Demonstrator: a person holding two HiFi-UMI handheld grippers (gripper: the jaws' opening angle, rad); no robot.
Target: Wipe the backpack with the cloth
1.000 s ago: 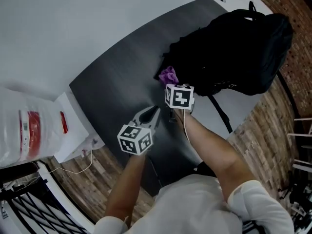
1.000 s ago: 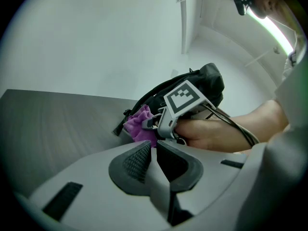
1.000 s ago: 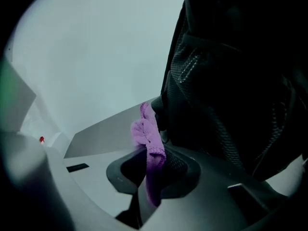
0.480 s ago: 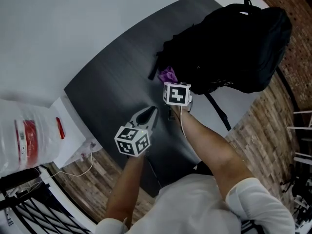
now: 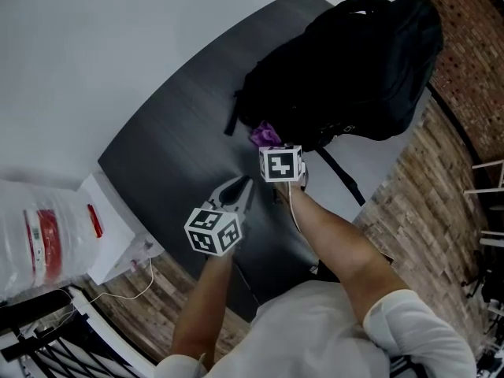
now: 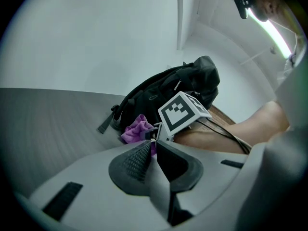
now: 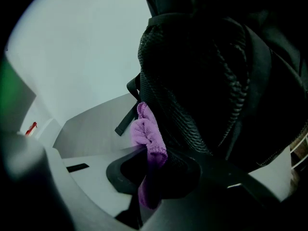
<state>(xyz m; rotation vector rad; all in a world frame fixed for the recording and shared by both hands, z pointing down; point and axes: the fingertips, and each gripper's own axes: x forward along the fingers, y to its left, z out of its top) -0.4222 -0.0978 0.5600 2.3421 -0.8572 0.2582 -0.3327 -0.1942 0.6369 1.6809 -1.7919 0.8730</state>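
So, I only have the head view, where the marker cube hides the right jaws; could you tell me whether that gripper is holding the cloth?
Observer: Yes. In the right gripper view, the right gripper is shut on the cloth, which sticks up out of the jaws.
Operator: Thank you. Does the cloth reach the backpack?
Observer: It seems so. In that view, the cloth's upper end lies against the mesh side of the backpack.
Operator: And could anything be between the left jaws?
Observer: No. The left gripper view shows the left gripper with its jaws together and nothing between them.
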